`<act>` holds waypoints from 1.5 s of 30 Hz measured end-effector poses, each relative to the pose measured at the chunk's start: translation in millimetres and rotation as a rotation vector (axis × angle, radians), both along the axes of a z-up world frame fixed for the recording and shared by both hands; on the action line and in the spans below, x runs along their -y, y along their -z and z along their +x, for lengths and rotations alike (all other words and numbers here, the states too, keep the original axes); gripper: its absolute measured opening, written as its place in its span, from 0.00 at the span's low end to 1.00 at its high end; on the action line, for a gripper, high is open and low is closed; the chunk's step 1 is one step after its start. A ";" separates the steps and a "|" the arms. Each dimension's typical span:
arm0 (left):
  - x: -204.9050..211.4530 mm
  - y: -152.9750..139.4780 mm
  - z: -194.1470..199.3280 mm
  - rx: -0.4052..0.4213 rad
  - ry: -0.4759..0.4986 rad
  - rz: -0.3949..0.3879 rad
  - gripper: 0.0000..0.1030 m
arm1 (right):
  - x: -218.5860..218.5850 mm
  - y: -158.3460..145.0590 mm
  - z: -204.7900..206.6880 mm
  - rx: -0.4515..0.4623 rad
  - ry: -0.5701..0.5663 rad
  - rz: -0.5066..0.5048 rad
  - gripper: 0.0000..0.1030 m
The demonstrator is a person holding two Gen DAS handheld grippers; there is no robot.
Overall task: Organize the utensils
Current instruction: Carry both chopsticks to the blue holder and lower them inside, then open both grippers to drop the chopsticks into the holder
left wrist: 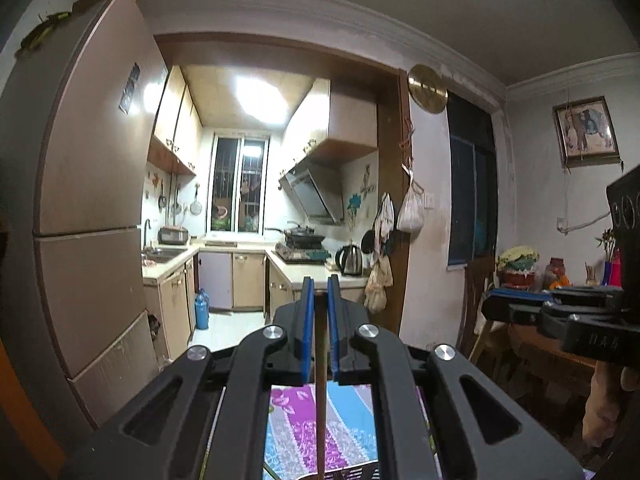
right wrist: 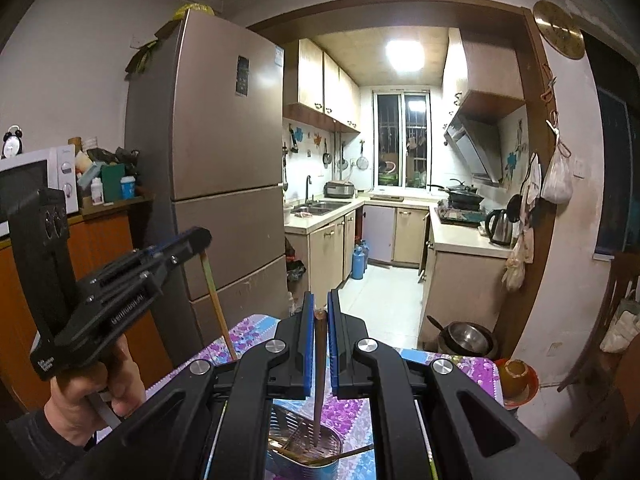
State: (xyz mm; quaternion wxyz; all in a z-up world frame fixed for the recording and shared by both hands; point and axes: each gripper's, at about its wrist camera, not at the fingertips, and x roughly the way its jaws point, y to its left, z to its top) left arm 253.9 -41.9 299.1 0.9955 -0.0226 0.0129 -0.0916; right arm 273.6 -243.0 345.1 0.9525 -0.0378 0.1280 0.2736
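So I've got a chopstick in each gripper right now. My right gripper (right wrist: 320,308) is pinching a dark brown chopstick (right wrist: 319,380) between the blue pads, held upright with its lower tip down inside the metal utensil holder (right wrist: 320,460) on the counter (right wrist: 348,408) with the flowery purple cloth. My left gripper (left wrist: 320,292) is clamped on a thin chopstick (left wrist: 320,400) too, hanging straight down over the cloth.

Progress-wise, I'd say partway: the holder already has a few sticks lying in it, the right one looks about ready to drop in, and the left one hasn't gone in yet. Can't tell if more utensils are lying around, since most of the counter is hidden under my grippers.

Funny how the views differ. Only the right wrist view shows the holder and what's in it, plus my left gripper (right wrist: 176,248) from the side with its lighter, greenish chopstick (right wrist: 216,304) angling down toward the counter. The left wrist view misses the holder completely, just cloth below, and catches the right gripper (left wrist: 520,304) at the edge, side-on.
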 end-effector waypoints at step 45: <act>-8.8 254.9 -251.2 -0.398 -0.047 0.133 0.40 | 63.9 220.3 -260.7 -0.067 0.034 0.022 0.33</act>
